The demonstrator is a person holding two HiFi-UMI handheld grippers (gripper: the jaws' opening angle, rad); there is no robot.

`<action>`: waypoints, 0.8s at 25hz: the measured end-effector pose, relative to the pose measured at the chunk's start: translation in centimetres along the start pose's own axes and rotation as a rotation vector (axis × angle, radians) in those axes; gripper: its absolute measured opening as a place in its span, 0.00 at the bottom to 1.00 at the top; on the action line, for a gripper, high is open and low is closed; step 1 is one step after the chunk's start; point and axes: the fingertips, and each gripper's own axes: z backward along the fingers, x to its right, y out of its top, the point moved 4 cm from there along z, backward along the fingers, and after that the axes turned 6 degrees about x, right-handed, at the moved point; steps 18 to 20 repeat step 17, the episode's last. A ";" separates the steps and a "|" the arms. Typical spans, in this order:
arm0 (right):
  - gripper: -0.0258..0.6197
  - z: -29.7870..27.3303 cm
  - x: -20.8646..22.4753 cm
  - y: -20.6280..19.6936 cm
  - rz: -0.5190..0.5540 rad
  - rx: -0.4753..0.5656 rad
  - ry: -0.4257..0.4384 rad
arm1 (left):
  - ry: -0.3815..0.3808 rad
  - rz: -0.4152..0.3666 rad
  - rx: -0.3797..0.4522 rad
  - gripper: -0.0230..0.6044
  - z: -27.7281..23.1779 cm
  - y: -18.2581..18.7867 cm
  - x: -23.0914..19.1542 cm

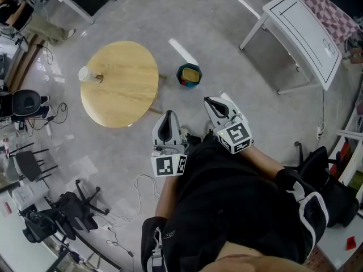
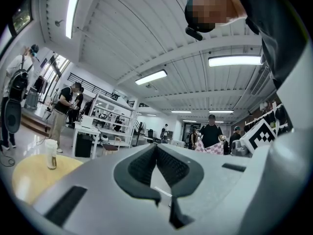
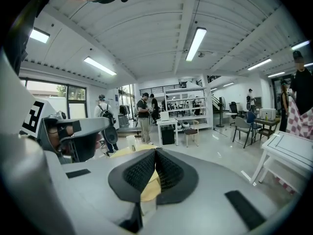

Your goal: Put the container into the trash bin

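The container [image 1: 85,74], a clear plastic cup with a lid, stands upright at the left edge of a round wooden table [image 1: 122,86]. A teal trash bin [image 1: 189,75] with yellow contents sits on the floor just right of the table. My left gripper [image 1: 165,124] and right gripper [image 1: 218,106] hover side by side near my body, short of the table and bin, both shut with nothing held. In the left gripper view the container [image 2: 51,153] stands far left on the table [image 2: 29,176], beyond the shut left gripper [image 2: 156,146]. The right gripper view shows the container [image 3: 130,142] past the shut right gripper [image 3: 155,151].
A white folding table [image 1: 303,33] stands at the upper right. Office chairs [image 1: 31,163], camera gear and cables [image 1: 139,188] lie on the floor at the lower left. Several people [image 3: 145,116] and shelving [image 3: 188,106] stand farther back in the room.
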 end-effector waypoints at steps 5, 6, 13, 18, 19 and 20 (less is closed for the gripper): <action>0.08 -0.2 -0.2 -0.6 0.009 -0.016 0.002 | -0.005 0.007 0.001 0.05 0.1 -0.2 -0.1; 0.08 -0.2 -0.2 -0.6 0.011 -0.018 0.001 | -0.004 0.007 0.002 0.05 0.1 -0.2 -0.1; 0.08 -0.7 -0.6 -0.6 0.021 -0.014 -0.004 | -0.009 0.010 0.007 0.05 0.2 0.0 -0.6; 0.08 -1.0 -0.6 -0.6 0.022 -0.015 -0.003 | -0.005 0.016 0.009 0.05 0.0 -0.1 -0.9; 0.08 -1.0 -0.6 -0.6 0.022 -0.015 -0.003 | -0.005 0.016 0.009 0.05 0.0 -0.1 -0.9; 0.08 -1.0 -0.6 -0.6 0.022 -0.015 -0.003 | -0.005 0.016 0.009 0.05 0.0 -0.1 -0.9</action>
